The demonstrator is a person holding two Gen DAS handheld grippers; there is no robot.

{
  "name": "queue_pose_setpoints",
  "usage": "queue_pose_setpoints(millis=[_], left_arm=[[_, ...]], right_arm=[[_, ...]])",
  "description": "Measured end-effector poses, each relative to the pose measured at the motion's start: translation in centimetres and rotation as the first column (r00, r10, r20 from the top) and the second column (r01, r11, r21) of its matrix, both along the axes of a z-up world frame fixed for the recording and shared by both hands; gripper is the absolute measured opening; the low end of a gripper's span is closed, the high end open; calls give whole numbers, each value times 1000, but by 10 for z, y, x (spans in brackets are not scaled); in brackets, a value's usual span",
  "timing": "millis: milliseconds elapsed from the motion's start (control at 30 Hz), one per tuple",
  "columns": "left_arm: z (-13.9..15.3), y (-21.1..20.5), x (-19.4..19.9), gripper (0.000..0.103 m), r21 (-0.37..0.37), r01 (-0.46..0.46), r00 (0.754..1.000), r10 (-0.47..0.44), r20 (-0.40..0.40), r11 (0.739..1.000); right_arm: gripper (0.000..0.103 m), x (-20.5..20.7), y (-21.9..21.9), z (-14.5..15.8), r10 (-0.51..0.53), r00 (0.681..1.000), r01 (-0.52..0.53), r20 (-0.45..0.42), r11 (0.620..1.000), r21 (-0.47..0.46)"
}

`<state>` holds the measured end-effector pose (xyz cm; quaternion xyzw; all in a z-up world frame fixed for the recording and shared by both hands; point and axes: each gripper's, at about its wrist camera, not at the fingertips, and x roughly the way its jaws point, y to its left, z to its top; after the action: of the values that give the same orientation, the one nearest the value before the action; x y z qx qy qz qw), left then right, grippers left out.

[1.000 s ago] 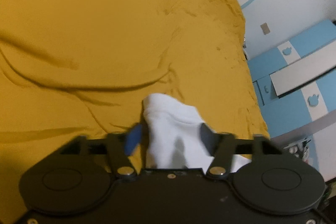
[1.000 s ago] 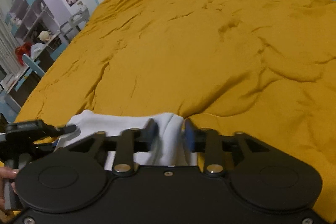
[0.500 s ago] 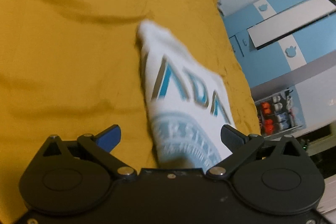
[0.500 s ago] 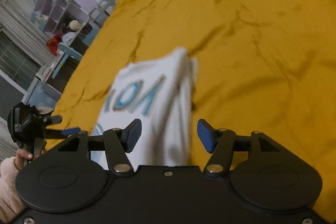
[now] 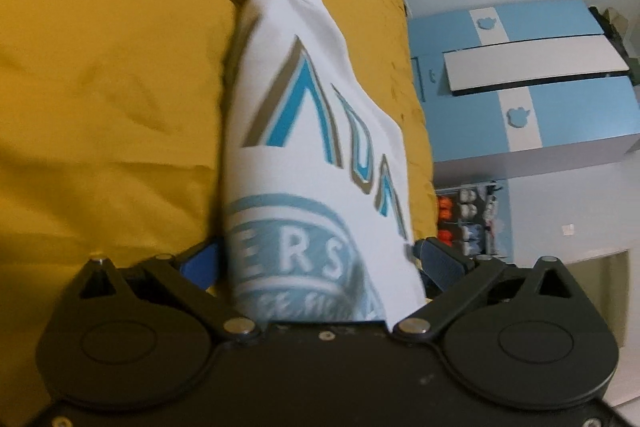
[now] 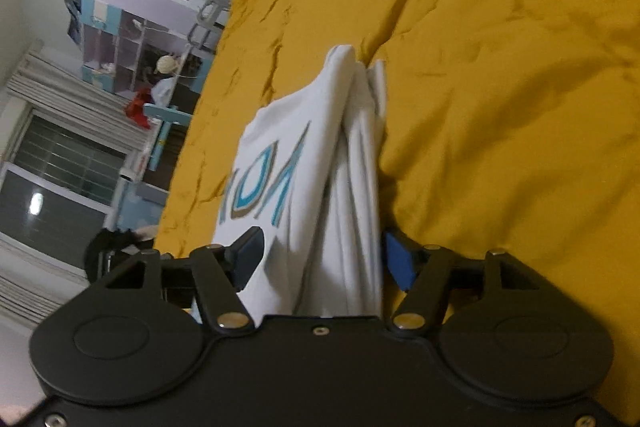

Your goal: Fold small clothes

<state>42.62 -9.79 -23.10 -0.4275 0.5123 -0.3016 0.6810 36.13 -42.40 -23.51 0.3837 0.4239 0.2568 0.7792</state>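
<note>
The left gripper [image 5: 320,263] had its fingers [image 5: 440,261] spread wide, released, and the white printed shirt [image 5: 304,131] lay loose between them. The right gripper [image 6: 324,259] had just been opening its blue pads [image 6: 398,259], with the bunched shirt [image 6: 320,163] between them, and no pinch was visible. The shirt stretched away from both grippers across the mustard bedspread [image 5: 100,87], near its right edge in the left view. Beyond stood a blue wardrobe [image 5: 560,87]; shelves [image 6: 120,43] showed past the opposite edge.
</note>
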Motion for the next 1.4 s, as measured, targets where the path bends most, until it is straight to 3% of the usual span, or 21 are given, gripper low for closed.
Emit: queue_pose_setpoints(millis=[167,233,267,300,333,433,500,633,900,1167,1233,1300,1400], left_arm=[[-5,-23,9,103,34,27,999,-27,20,999],[-4,-29,10,87,84,28,999,-31,32,996],[-4,-30,10,69,116,28,999,-31,30,993],[-4,-32,12,58,137,26,999,-30,27,990],[-5,-31,12,56,139,25,999,-29,27,990],[-5,-28,13,44,128,14,1000,-16,17,992],[-1,-29,14,38,136,14,1000,-17,22,991],[22,-26,12,27,149,18,997,-29,69,989],[75,22,5,26,188,-10,987,-20,159,982],[144,105,-1,27,266,-115,953,32,300,957],[145,121,2,29,284,-132,954,43,298,950],[127,134,6,32,299,-145,962,64,264,943],[72,150,11,41,298,-153,984,116,138,942]], right_arm=[[72,16,10,-5,28,1000,-28,5,1000,-5],[72,20,16,-4,38,999,-38,8,999,-20],[72,21,18,-4,37,999,-37,8,999,-25],[70,20,20,-3,35,999,-35,8,999,-39],[59,19,21,-2,29,1000,-28,6,998,-60],[41,19,22,-3,9,1000,-10,-17,997,-73],[32,16,22,0,-16,1000,15,-22,998,-67],[29,11,31,20,-31,999,33,13,993,-113],[29,12,76,75,27,993,-8,112,987,-163],[28,36,148,114,84,967,-57,241,991,-118],[28,48,165,114,92,966,-69,241,992,-101],[28,63,178,103,105,971,-84,216,991,-102],[29,81,195,67,121,983,-98,135,981,-165]])
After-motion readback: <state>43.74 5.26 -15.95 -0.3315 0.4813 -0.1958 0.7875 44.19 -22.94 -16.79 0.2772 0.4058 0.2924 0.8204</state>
